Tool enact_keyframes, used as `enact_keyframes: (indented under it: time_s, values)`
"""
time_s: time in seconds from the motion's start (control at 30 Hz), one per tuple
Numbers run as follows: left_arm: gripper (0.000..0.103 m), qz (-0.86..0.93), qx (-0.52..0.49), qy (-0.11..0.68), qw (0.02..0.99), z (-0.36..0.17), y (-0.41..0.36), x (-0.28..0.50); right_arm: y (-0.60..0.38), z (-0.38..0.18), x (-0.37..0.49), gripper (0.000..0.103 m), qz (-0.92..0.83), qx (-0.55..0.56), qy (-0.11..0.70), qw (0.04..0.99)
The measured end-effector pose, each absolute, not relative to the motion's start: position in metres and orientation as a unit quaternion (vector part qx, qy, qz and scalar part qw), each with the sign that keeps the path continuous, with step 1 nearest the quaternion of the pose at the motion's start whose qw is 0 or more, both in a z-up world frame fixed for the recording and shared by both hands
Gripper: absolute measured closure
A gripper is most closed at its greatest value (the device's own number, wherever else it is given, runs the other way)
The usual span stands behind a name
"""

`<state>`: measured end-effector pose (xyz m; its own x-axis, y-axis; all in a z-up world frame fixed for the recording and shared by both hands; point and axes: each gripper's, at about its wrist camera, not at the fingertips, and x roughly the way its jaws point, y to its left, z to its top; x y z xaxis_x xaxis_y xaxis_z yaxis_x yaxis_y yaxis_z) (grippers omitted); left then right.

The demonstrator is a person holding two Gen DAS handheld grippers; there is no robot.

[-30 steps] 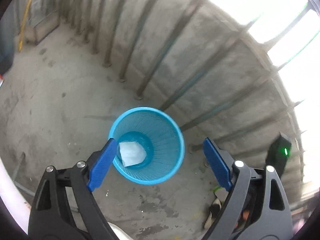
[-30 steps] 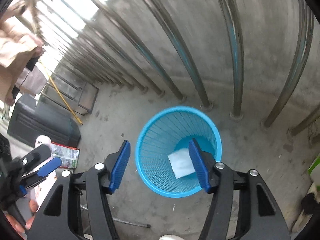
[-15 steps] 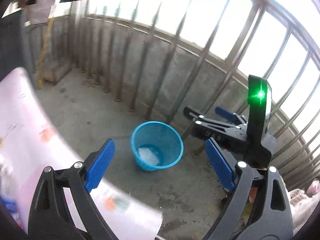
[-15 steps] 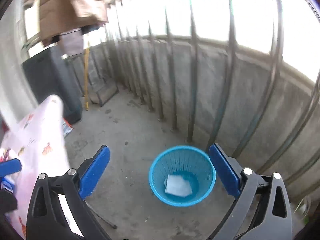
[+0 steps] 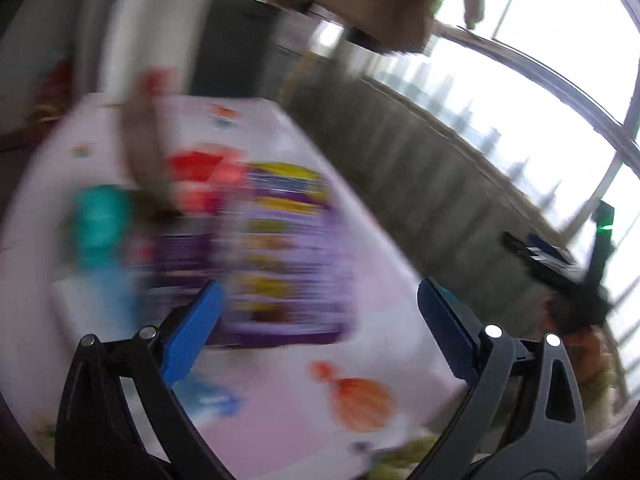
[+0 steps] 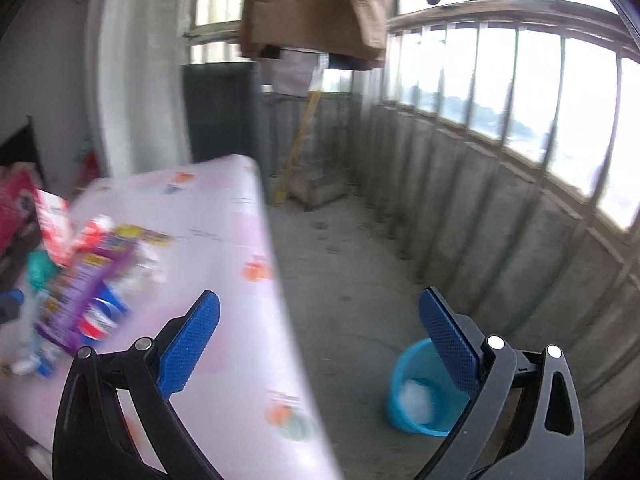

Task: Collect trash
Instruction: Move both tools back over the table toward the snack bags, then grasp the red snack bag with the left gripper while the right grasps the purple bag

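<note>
Balcony table (image 6: 224,248), purple packet (image 5: 288,256), blue bin (image 6: 416,420)

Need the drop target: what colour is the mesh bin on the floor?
Bright blue bin; right wrist view shows it best.

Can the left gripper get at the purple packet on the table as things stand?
Probably yes. The left gripper is open and empty, and the purple packet lies just ahead of it on the table with nothing between. The picture is blurred, so the gap is uncertain.
</note>
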<state>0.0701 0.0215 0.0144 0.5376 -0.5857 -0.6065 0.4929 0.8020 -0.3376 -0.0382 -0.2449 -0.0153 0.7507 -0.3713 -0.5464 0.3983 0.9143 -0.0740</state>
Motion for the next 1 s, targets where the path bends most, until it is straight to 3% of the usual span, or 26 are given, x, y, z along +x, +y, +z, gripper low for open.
enact_keyframes:
  time_s: [0.23, 0.4, 0.53, 0.8, 1.0]
  values:
    - [0.010, -0.243, -0.101, 0.331, 0.906, 0.022, 0.099, 0.092, -0.185, -0.018, 0.039, 0.006, -0.076, 0.118, 0.332, 0.933]
    - [0.010, -0.250, -0.092, 0.298, 0.917, 0.033, 0.100, 0.099, -0.158, -0.031, 0.070, 0.006, -0.018, 0.179, 0.344, 0.921]
    - [0.010, -0.273, -0.085, 0.277, 0.917, 0.037, 0.086, 0.107, -0.152, -0.040, 0.081, 0.016, -0.016, 0.188, 0.357, 0.915]
    - [0.036, -0.280, -0.068, 0.299, 0.910, 0.024, 0.049, 0.139, -0.169, -0.058, 0.091, 0.041, -0.008, 0.230, 0.391, 0.891]
    - [0.047, -0.243, -0.075, 0.335, 0.907, 0.011, 0.036, 0.167, -0.175, -0.070, 0.098, 0.055, 0.011, 0.251, 0.403, 0.880]
